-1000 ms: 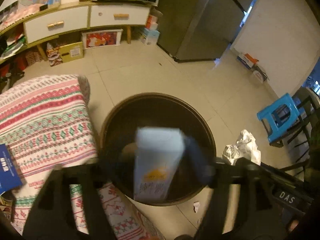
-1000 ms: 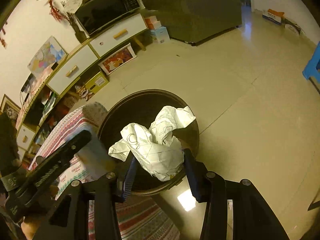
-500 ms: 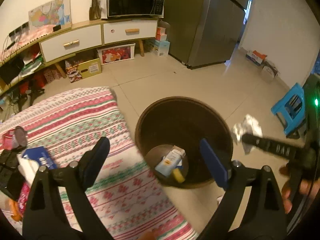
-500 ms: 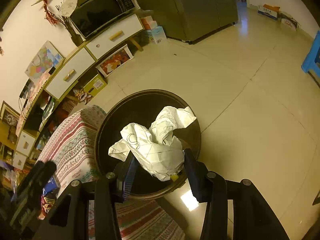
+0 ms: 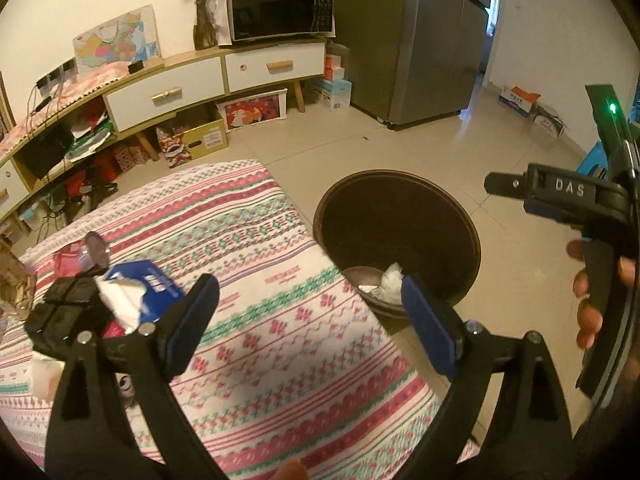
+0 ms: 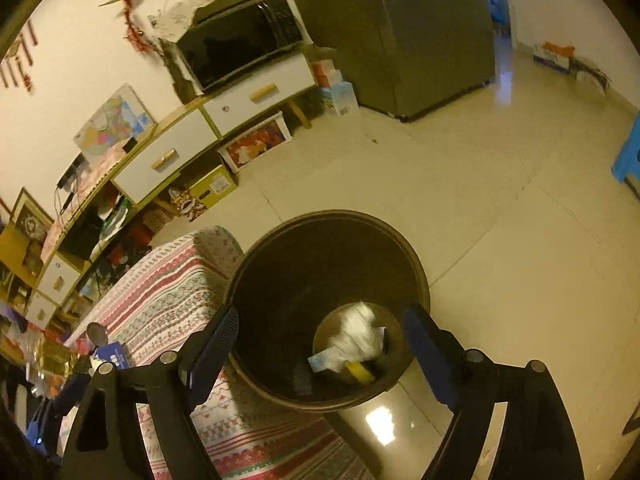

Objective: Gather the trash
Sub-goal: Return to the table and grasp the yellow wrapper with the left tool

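Observation:
A dark brown round trash bin [image 5: 400,220] [image 6: 280,280] stands on the floor at the edge of a table with a striped cloth [image 5: 248,240]. In the bin lie a crumpled white paper [image 6: 356,336] [image 5: 390,280], blurred, and a small carton [image 6: 320,360]. My right gripper [image 6: 320,328] hangs above the bin; its jaws are opening, with nothing between them. My left gripper [image 5: 308,312] is open and empty over the cloth, left of the bin. A blue packet with white tissue [image 5: 148,284] lies on the table beside its left finger. In the left wrist view, a hand holds the right gripper [image 5: 560,196].
Black items [image 5: 60,312] and a clear container [image 5: 12,280] sit at the table's left end. A cabinet with drawers [image 5: 168,92], a microwave [image 5: 280,10], a fridge [image 5: 420,40], floor boxes [image 5: 200,140] and a blue stool [image 6: 628,156] ring the tiled floor.
The left gripper let the carton drop into the bin, then swung left over the table. The right gripper opened and the crumpled paper fell into the bin.

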### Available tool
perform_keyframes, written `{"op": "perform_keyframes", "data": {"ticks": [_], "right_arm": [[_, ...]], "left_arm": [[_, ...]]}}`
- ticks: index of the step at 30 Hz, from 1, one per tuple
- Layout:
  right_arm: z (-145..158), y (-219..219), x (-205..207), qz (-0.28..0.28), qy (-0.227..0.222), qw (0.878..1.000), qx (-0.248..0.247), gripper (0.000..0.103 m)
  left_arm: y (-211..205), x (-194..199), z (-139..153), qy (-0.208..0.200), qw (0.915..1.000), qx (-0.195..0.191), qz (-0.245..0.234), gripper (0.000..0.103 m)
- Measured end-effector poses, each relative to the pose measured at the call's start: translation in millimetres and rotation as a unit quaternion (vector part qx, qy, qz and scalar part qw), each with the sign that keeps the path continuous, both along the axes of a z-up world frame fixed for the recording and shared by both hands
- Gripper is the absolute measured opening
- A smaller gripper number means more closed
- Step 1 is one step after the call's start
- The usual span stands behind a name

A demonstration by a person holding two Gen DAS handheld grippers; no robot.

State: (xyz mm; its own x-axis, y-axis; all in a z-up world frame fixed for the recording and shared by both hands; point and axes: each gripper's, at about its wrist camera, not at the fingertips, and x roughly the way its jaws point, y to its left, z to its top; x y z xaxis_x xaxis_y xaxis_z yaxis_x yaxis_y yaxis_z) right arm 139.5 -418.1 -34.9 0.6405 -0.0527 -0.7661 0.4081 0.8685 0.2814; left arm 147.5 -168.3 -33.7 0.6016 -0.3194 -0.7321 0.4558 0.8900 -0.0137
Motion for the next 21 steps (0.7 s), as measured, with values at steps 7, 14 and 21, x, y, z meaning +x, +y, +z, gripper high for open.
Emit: {"op": "perform_keyframes", "data": {"ticks": [7, 14, 21], "right_arm": [[23.2, 32.6, -5.7, 0.036, -0.004, 0.998, -0.043, 0.086], [39.5, 82.9, -17.4, 0.088, -0.004, 0.993, -0.083, 0.086], [37.4, 126.1, -23.5, 0.122, 0.024, 0.986, -0.115, 0.087]], "left_arm": [[35.4, -18.6, 11.9, 0.006, 1.0, 0.003, 0.003, 0.092], [85.6, -28.6, 11.4, 0.046, 0.9982, 0.013, 0.038, 0.092], [148.2, -28.8, 11.8, 0.088, 0.9915, -0.004, 0.096, 0.092]]}}
